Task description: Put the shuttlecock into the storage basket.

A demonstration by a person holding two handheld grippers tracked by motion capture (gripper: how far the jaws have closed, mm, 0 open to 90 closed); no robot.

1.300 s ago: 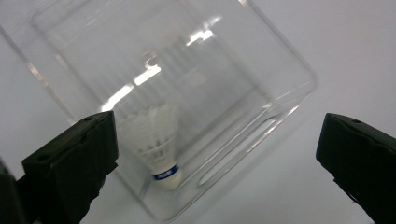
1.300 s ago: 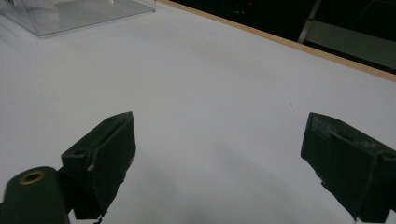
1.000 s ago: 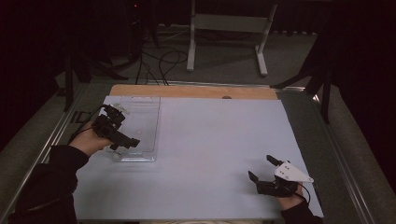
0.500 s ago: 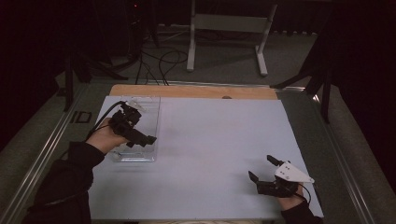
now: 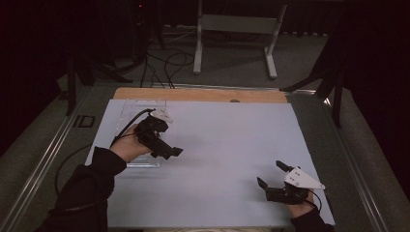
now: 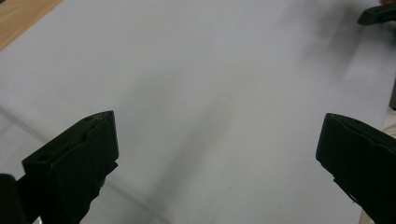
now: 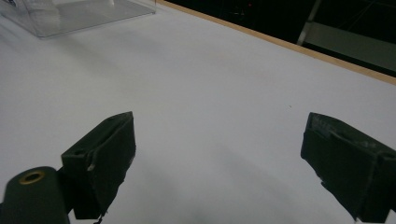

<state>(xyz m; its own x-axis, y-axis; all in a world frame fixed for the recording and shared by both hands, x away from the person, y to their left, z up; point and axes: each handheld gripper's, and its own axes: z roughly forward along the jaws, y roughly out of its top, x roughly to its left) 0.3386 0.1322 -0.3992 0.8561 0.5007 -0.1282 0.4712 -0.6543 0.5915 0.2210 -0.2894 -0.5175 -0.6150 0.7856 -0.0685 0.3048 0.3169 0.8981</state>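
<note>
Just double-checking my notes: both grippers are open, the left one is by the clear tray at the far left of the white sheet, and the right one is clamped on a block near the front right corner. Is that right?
Not quite. The right gripper holds nothing: the right gripper view shows its jaws spread wide over bare white sheet. The rest stands: the left gripper is open by the clear tray, as the high view shows.

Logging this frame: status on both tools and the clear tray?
Left tool open, empty, over the clear tray's right edge. Right tool open, low at near right. White mat between them bare.
</note>
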